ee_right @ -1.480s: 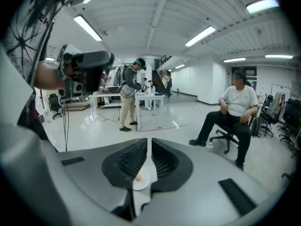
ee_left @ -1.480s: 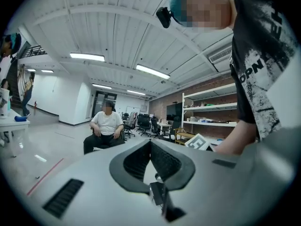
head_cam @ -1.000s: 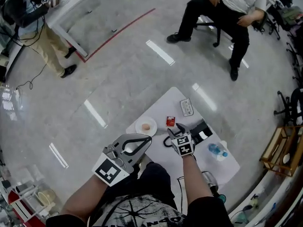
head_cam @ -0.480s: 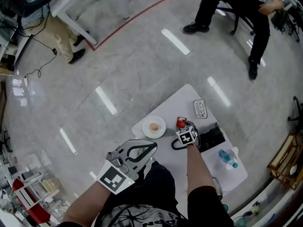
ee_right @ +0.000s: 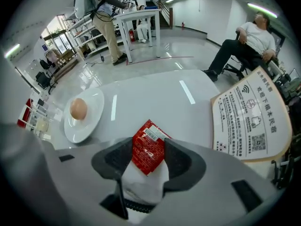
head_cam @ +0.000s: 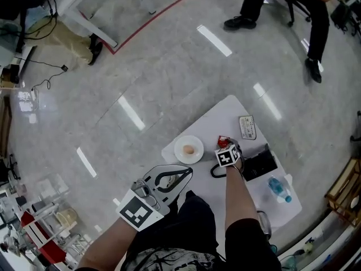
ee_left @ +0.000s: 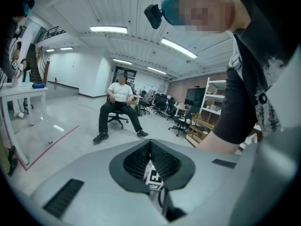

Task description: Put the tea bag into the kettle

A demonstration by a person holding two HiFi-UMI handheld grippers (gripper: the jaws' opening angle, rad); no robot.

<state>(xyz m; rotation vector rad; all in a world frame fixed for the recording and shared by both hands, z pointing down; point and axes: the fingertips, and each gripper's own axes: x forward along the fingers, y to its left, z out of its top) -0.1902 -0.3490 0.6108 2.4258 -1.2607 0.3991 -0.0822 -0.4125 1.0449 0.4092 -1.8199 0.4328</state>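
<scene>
Straddling the tea bag (ee_right: 147,153), right tool (ee_right: 149,144) seems unclamped; left tool (ee_left: 150,143) sits closed.

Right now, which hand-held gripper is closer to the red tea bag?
The right. The right hand-held gripper points down over the tea bag on the table, one jaw on each side. The left hand-held gripper is at the table's near edge, well away.

Red tea bag sachet (ee_right: 148,146) flat on white table (ee_right: 155,98), barcode corner far.
</scene>
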